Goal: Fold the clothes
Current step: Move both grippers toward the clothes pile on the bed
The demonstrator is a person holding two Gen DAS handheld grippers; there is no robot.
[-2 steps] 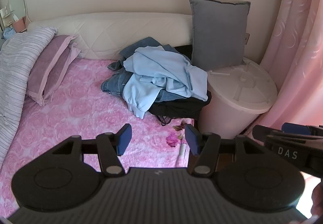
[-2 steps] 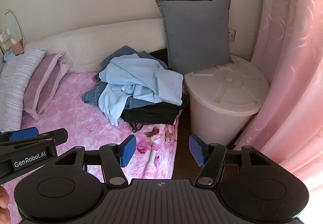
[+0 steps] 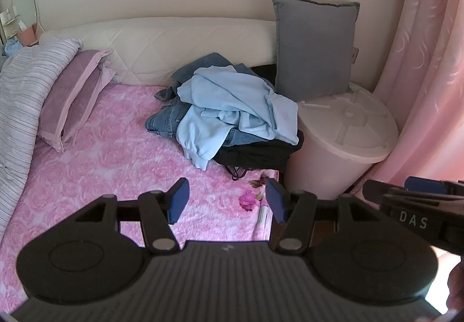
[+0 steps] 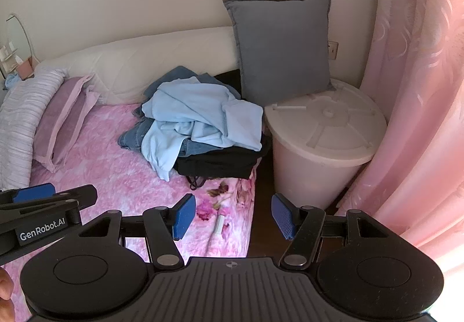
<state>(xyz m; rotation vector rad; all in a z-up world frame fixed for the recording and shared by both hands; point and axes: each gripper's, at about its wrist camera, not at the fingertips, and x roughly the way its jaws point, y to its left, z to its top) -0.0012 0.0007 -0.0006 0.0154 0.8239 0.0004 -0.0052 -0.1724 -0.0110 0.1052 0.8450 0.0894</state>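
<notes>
the pile of clothes (image 3: 232, 116) lay ahead of both tools, on the pink flowery bed (image 3: 101, 165), stretched from the near edge back toward the white headboard (image 3: 162, 46). a soft, crumpled light blue top (image 4: 200, 116) sat on jeans (image 3: 165, 122) and something black (image 4: 220, 162). the left gripper (image 3: 226, 200) and right gripper (image 4: 233, 216) were wide open, holding nothing. a grey pillow (image 4: 281, 46) and round white bin (image 4: 324, 142) stood right of the pile.

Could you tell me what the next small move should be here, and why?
Probably reach the left hand-held gripper forward to the light blue garment: it lies on top of the pile of clothes, and both hand-held grippers are open, empty and short of it.
</notes>
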